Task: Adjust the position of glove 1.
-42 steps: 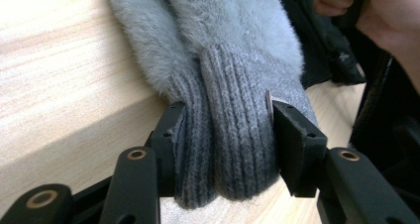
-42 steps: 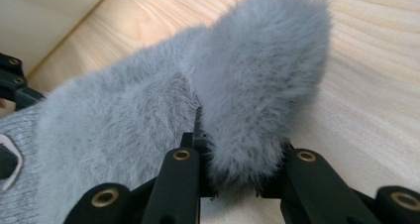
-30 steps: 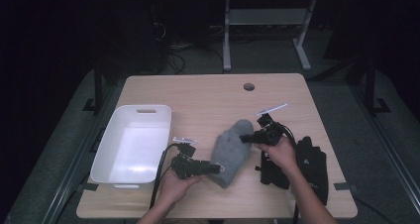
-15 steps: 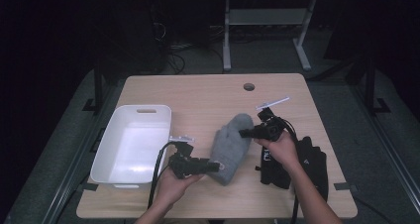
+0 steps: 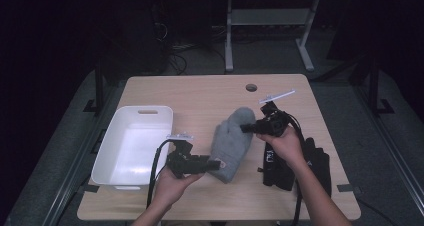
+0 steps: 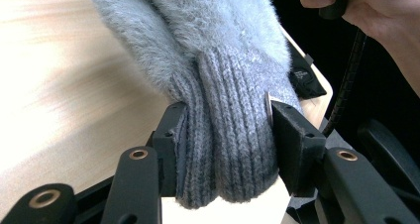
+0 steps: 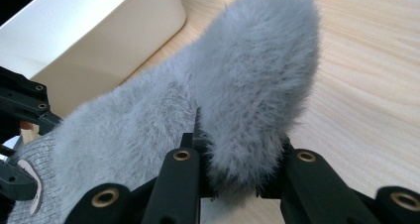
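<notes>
Table [image 5: 200, 93]: mitten [image 5: 231, 143] label unreadable.

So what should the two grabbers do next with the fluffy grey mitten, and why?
Probably carry the grey mitten sideways toward the white bin and lower it in. The left gripper is clamped on its ribbed cuff and the right gripper on its fluffy tip, so it is held at both ends. The bin sits open beside it on the table.

Fluffy grey mitten [image 5: 231, 143] (ribbed knit cuff); matt pale wood table [image 5: 200, 93]; smooth white plastic tub [image 5: 132, 146]
</notes>
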Motion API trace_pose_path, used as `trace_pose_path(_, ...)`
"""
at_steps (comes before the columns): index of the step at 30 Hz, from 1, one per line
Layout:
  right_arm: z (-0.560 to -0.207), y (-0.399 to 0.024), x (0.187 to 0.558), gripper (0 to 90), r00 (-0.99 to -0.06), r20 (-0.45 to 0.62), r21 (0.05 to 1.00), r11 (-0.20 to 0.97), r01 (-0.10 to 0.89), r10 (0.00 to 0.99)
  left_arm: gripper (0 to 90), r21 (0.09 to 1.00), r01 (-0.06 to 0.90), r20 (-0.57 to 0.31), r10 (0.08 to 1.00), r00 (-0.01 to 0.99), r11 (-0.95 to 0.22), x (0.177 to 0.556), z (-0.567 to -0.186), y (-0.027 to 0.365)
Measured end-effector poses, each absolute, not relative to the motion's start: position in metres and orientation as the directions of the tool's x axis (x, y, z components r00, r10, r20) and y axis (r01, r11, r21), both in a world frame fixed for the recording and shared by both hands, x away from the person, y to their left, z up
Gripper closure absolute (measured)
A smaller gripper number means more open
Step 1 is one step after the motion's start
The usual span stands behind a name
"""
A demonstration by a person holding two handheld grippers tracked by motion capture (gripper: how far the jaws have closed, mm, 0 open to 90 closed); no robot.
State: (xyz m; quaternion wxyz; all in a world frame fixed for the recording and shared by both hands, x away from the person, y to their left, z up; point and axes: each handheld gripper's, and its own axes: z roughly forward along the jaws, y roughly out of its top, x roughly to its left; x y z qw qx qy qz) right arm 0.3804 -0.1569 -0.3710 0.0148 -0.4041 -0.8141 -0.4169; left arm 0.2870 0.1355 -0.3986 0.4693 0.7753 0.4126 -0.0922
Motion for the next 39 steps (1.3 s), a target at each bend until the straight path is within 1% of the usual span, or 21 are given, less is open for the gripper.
trace_pose_path(19, -0.337, -0.150, 0.386, 75.3, -0.690, 0.394, 0.701, 0.287, 0.653, 0.608, 52.1, 0.692, 0.691, -0.498, 0.555, 0.666, -0.208, 0.289, -0.370, 0.153)
trace_pose_path(31, -0.323, -0.136, 0.392, 75.3, -0.705, 0.418, 0.714, 0.273, 0.645, 0.573, 52.0, 0.702, 0.684, -0.488, 0.567, 0.664, -0.197, 0.290, -0.358, 0.170)
trace_pose_path(39, -0.313, -0.125, 0.397, 75.3, -0.721, 0.415, 0.723, 0.279, 0.631, 0.555, 52.0, 0.713, 0.675, -0.479, 0.572, 0.666, -0.188, 0.292, -0.351, 0.181)
